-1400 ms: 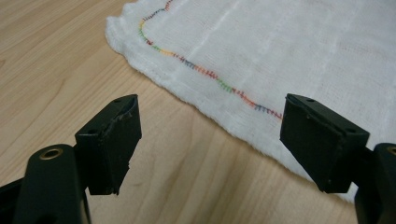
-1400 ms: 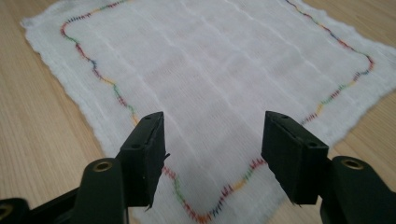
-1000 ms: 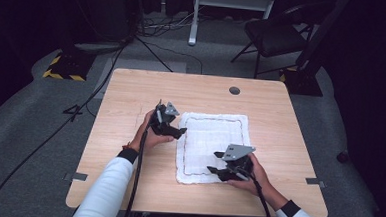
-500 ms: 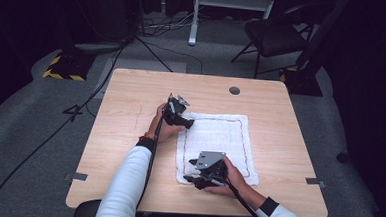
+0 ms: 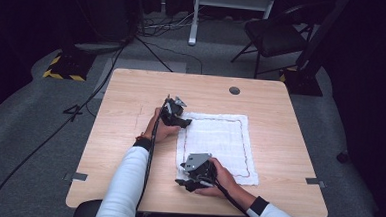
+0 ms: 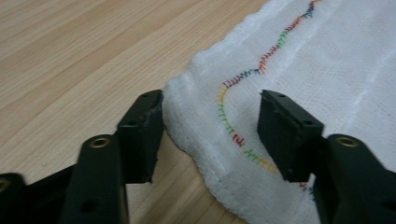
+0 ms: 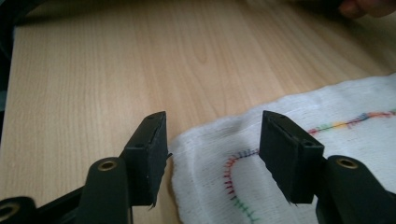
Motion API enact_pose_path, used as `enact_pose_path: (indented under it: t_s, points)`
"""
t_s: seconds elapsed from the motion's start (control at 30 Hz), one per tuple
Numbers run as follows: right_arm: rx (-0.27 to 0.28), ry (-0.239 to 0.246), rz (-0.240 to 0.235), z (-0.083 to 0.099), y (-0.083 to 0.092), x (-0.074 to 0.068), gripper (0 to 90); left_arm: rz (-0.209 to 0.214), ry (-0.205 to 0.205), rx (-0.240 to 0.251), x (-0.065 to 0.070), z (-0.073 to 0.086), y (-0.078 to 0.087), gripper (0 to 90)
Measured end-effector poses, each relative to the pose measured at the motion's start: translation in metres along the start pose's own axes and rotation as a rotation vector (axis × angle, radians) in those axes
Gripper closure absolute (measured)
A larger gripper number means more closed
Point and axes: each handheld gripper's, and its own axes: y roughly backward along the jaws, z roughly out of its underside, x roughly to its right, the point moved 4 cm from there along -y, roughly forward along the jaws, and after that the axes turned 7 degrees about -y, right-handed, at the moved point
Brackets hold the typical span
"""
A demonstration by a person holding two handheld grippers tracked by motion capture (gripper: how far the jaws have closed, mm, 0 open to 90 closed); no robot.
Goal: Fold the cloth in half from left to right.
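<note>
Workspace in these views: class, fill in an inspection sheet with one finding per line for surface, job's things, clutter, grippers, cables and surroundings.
Surface: wooden table, a dark round spot near the far edge.
Job's things: white cloth with coloured stitching, lying flat.
Clutter: nothing seen.
Grippers: left gripper open, jaws astride the cloth's far left corner; right gripper open, astride its near left corner.
Cables: one black cable trails along the left forearm; more on the floor.
Surroundings: dark room, grey floor, chair, yellow-black striped block.
</note>
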Motion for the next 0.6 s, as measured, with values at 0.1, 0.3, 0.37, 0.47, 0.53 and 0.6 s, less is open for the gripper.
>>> enact_pose_path:
  t_s: [0.1,0.3,0.37,0.47,0.53,0.6]
  points:
    - [-0.028,0.021,0.005,0.003,-0.003,-0.003,43.1,0.014,-0.003,0.010,0.001,0.001,0.001,54.3]
    - [-0.015,0.011,0.041,0.002,-0.004,0.000,57.3,0.038,-0.024,0.015,0.000,0.003,0.004,69.3]
    - [-0.005,-0.008,0.053,0.002,-0.005,0.004,67.5,0.048,-0.029,0.016,0.001,0.003,0.004,73.7]
    - [-0.009,-0.024,0.074,-0.001,-0.007,0.007,79.1,0.051,-0.033,0.016,0.001,0.003,0.004,79.4]
    - [-0.015,-0.014,0.086,-0.002,-0.008,0.008,81.7,0.048,-0.030,0.019,0.002,0.004,0.005,81.4]
    - [-0.021,-0.010,0.093,-0.002,-0.008,0.008,83.9,0.041,-0.021,0.022,0.002,0.005,0.006,83.2]
